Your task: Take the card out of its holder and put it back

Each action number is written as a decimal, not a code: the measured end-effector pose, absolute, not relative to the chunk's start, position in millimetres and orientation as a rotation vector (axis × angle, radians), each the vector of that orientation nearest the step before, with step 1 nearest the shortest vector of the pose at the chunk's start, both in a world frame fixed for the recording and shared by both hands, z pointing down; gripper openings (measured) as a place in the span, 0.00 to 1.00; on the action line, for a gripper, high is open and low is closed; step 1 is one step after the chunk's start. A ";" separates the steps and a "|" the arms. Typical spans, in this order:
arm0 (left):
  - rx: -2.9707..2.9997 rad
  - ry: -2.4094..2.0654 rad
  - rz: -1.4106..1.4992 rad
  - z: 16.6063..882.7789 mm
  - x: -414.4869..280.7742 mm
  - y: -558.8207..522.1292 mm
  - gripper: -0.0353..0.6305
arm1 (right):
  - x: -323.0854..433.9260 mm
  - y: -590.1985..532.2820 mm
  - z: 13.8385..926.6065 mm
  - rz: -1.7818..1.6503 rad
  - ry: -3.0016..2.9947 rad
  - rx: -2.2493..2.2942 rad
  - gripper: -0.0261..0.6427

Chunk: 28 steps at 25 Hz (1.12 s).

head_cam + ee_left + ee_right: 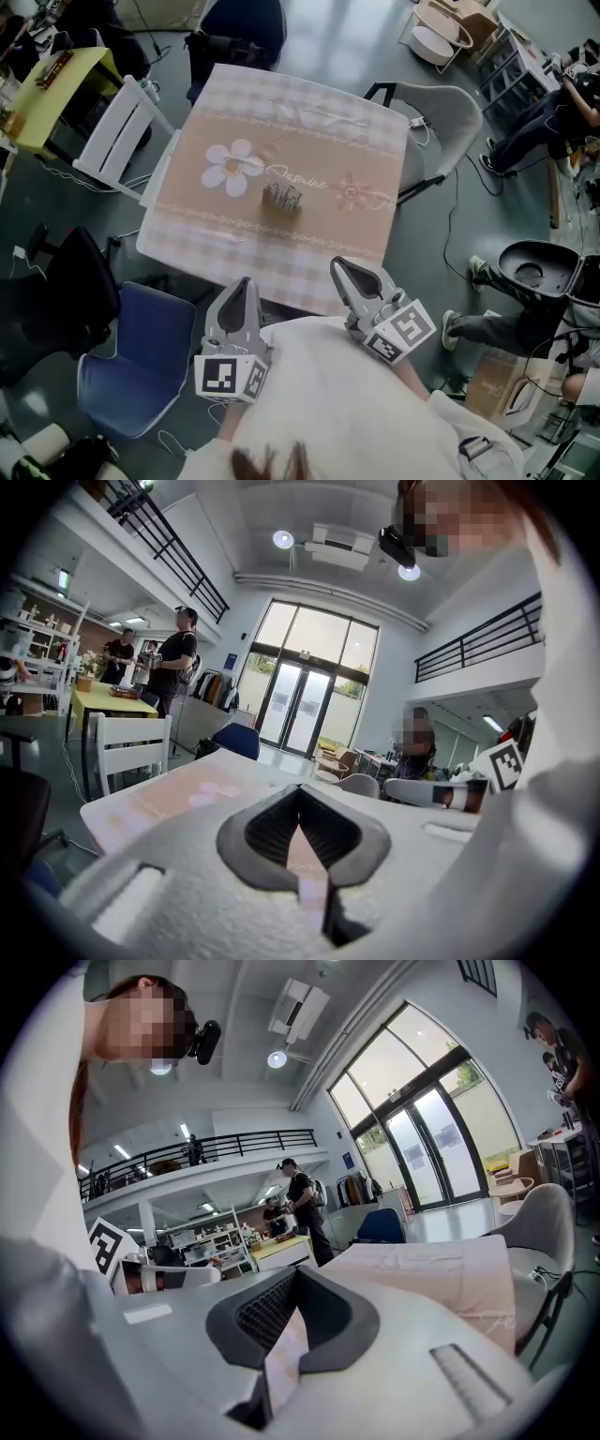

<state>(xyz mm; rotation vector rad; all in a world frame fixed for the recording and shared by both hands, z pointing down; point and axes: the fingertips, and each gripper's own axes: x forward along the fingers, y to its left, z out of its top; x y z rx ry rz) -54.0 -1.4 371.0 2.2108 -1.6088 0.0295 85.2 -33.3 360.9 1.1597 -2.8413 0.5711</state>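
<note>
Hovering at the tabletop (309, 122) near edge, left gripper (242, 281) and right gripper (337, 265) jaws pressed together, empty; only head view shows card holder (281, 198) mid-tabletop, cloth script (298, 178) roughly "Jasmine".

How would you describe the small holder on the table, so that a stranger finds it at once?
Find the pink-checked square table in the middle of the room. Near its centre, just right of the white daisy print, stands the small grey holder. It is the only raised object there; everything around it is flat printed pattern.
</note>
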 end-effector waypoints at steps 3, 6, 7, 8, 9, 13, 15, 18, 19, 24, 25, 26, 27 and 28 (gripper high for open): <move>2.207 -1.619 0.012 369.0 -59.2 -3.7 0.05 | 86.8 -34.6 360.3 0.553 -2.835 1.175 0.04; 2.222 -1.601 0.009 367.6 -60.4 -8.4 0.05 | 86.7 -35.7 361.3 0.541 -2.818 1.198 0.04; 2.230 -1.592 0.010 365.9 -60.5 -10.2 0.05 | 85.6 -36.0 360.0 0.532 -2.813 1.207 0.04; 2.240 -1.580 0.013 364.2 -60.3 -11.7 0.05 | 84.5 -35.6 358.3 0.524 -2.809 1.215 0.04; 2.250 -1.567 0.017 362.7 -59.9 -13.1 0.05 | 83.4 -34.9 357.0 0.520 -2.804 1.222 0.04; 2.273 -1.528 0.025 360.1 -59.2 -19.5 0.05 | 80.5 -34.8 355.8 0.521 -2.787 1.247 0.04; 2.275 -1.521 0.026 360.8 -60.6 -21.5 0.05 | 79.2 -35.7 356.4 0.519 -2.783 1.254 0.04; 2.280 -1.514 0.027 360.7 -61.6 -23.9 0.05 | 77.7 -37.2 356.1 0.522 -2.783 1.261 0.04; 2.282 -1.513 0.028 360.0 -61.7 -24.5 0.05 | 77.1 -37.8 355.6 0.522 -2.784 1.260 0.04; 2.278 -1.516 0.015 359.8 -64.1 -26.7 0.05 | 73.6 -39.0 357.2 0.518 -2.781 1.244 0.04; 2.277 -1.515 0.014 360.1 -64.3 -27.2 0.05 | 73.3 -39.4 357.4 0.519 -2.780 1.243 0.04; 2.278 -1.513 0.015 360.2 -64.0 -27.9 0.05 | 73.4 -39.9 357.5 0.520 -2.779 1.244 0.04; 2.280 -1.510 0.017 360.3 -63.5 -28.5 0.05 | 73.6 -40.4 357.3 0.521 -2.779 1.246 0.04; 2.282 -1.507 0.020 360.3 -62.7 -28.9 0.05 | 73.8 -40.8 357.3 0.522 -2.778 1.248 0.04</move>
